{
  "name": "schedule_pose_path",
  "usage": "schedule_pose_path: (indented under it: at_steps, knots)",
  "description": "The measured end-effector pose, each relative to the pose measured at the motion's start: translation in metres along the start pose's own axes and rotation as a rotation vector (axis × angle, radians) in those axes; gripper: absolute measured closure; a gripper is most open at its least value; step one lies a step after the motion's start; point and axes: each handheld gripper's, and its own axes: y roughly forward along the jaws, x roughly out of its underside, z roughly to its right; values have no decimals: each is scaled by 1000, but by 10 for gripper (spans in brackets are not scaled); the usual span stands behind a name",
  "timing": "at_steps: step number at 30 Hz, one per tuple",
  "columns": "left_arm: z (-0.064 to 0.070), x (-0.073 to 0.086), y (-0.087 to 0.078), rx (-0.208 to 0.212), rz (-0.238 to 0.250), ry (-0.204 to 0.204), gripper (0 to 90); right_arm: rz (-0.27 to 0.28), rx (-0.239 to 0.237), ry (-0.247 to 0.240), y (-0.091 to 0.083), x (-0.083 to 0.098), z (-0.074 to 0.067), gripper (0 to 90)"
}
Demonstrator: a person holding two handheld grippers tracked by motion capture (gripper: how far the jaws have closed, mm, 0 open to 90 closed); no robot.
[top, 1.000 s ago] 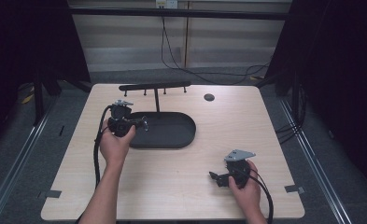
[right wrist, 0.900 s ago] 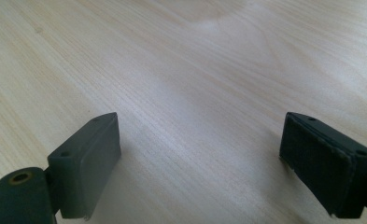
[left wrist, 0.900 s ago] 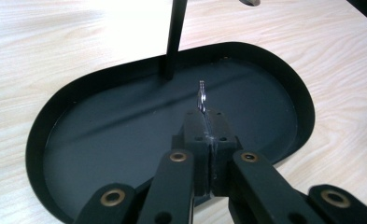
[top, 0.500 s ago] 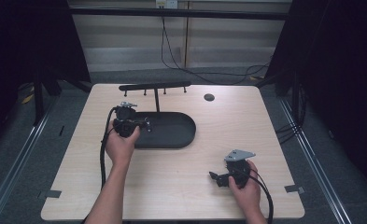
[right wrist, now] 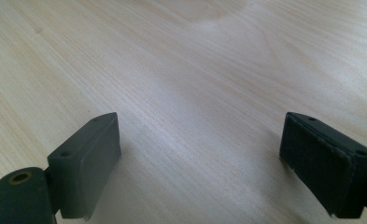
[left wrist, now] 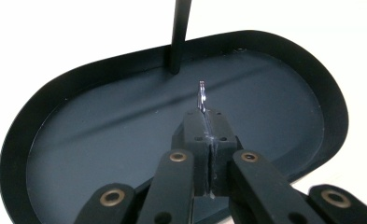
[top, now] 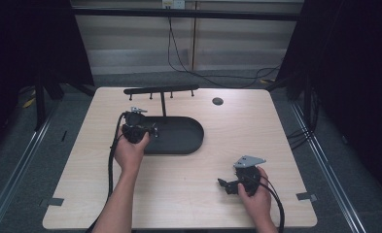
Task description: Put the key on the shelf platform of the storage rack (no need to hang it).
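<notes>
A thin, shiny sliver of something sticks up from between my left jaws, too small to name, and it hangs over the middle of the black oval tray. My left gripper has its pads pressed together on that sliver, and in the high view it sits over the tray's left end. Just behind the sliver, the stand's thin black post rises from the tray's far rim, carrying the pegged crossbar. My right gripper is well apart from all that, its jaws spread wide with nothing between them, low over bare light wood table. From above it is near the front right edge, my hand wrapped around it. A small dark disc lies toward the table's far side.
</notes>
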Motion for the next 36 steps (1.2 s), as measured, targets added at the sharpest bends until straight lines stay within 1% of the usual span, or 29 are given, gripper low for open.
schedule_pose_path:
  at_steps: [6, 10, 11, 14, 17, 19, 21, 23, 25, 28, 31, 36]
  knots:
    - [4, 4, 8, 2, -9, 5, 891, 0, 0, 0, 0, 0, 0, 117]
    - [7, 7, 15, 2, -19, -1, 890, 0, 0, 0, 0, 0, 0, 117]
    - [8, 7, 17, -2, -31, 8, 889, 0, 0, 0, 0, 0, 0, 117]
    - [8, 7, 20, 1, -28, 5, 889, 0, 0, 0, 0, 0, 0, 117]
    - [9, 7, 21, -9, -31, 8, 888, 0, 0, 0, 0, 0, 0, 118]
    - [8, 9, 22, -21, -34, 11, 887, 0, 0, 0, 0, 0, 0, 117]
    - [7, 11, 24, -31, -35, 6, 884, 0, 0, 0, 0, 0, 0, 117]
    - [6, 14, 26, -30, -37, 1, 883, 0, 0, 0, 0, 0, 0, 117]
    - [4, 15, 27, -37, -51, 7, 883, 0, 0, 0, 0, 0, 0, 117]
    - [3, 17, 30, -55, -49, 18, 872, 0, 0, 0, 0, 0, 0, 118]
    - [1, 17, 32, -60, -43, 8, 871, 0, 1, 0, 0, 0, 0, 117]
    - [-2, 17, 32, -66, -46, 2, 872, 0, 0, 0, 0, 0, 0, 117]
